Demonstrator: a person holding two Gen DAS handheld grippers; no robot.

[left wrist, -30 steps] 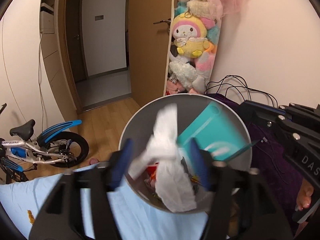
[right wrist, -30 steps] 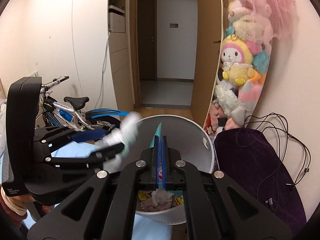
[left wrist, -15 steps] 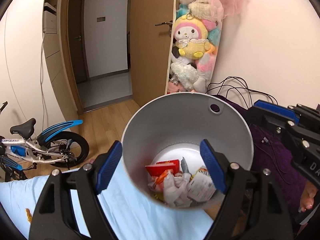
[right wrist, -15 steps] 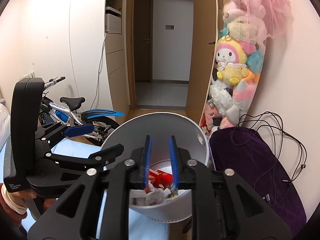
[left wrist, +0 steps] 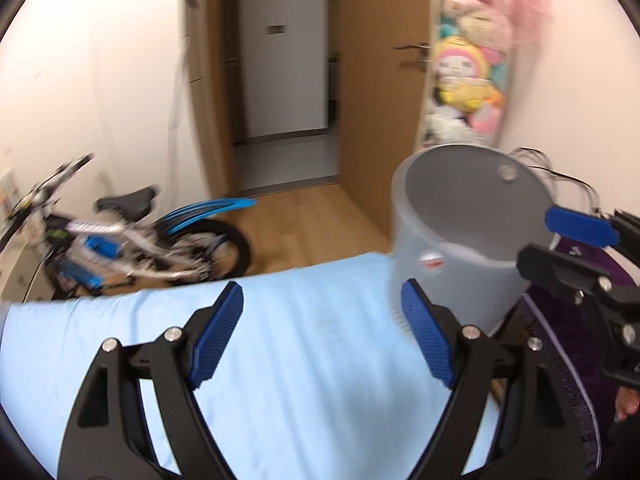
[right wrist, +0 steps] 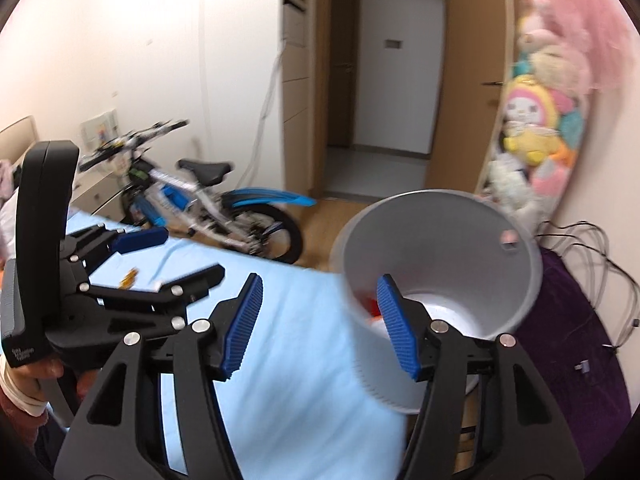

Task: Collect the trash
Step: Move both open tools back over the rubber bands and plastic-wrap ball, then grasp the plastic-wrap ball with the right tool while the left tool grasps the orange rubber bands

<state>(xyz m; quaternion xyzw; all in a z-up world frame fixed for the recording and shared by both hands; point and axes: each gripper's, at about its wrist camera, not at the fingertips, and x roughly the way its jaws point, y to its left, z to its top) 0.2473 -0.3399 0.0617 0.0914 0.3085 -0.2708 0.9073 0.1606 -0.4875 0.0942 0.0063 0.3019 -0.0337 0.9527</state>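
Observation:
A grey round trash bin (left wrist: 472,236) stands at the right end of the light-blue sheet; in the right wrist view the bin (right wrist: 448,256) shows red trash (right wrist: 370,306) at its bottom. My left gripper (left wrist: 320,332) is open and empty over the sheet, left of the bin. My right gripper (right wrist: 320,324) is open and empty, its right finger in front of the bin's mouth. A small orange scrap (right wrist: 130,278) and a pale scrap (right wrist: 160,276) lie on the sheet near the left gripper.
The light-blue sheet (left wrist: 280,360) covers the bed in front. A white and blue bicycle (left wrist: 132,240) stands on the wooden floor beyond. A purple cushion (right wrist: 568,344) with cables lies right of the bin. Plush toys (right wrist: 536,120) hang by the open door.
Both grippers let go of their trash into the bin, opened wide, and swung left away from the bin, over the sheet.

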